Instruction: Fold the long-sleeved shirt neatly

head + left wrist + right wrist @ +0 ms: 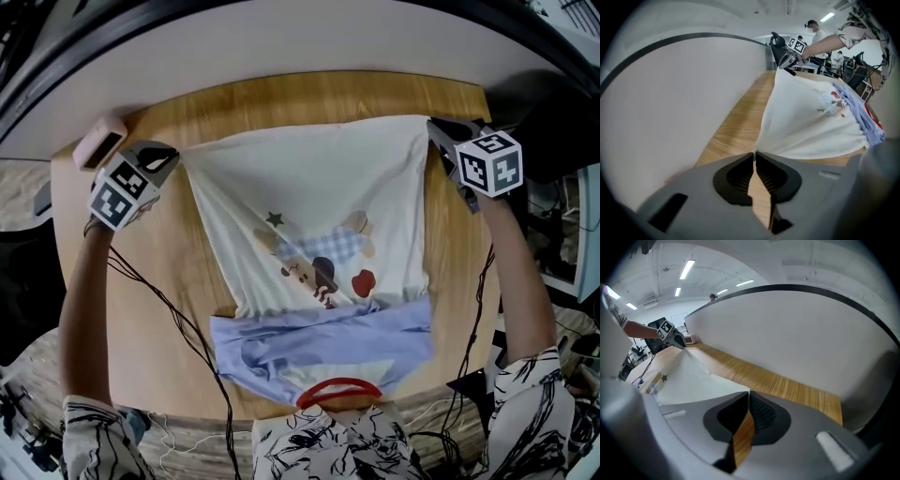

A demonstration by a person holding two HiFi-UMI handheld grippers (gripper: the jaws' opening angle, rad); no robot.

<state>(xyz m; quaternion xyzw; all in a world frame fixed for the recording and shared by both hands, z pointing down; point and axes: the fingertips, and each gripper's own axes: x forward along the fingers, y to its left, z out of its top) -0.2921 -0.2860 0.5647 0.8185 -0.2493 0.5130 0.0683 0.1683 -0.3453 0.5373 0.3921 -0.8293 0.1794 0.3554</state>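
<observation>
Left hand-held gripper and right hand-held gripper each pinch a shirt corner (tips only); an uneven pull could slip one free, skewing the fold.

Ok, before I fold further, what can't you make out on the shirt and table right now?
Head view: the collar, its near part hidden by the person's patterned top.
Head view: the cuffs, lost in the bunched blue sleeves.
Head view: the pink object, partly behind the left gripper; unidentifiable.

No readable text; left tongs and right tongs carry only square coded markers.
</observation>
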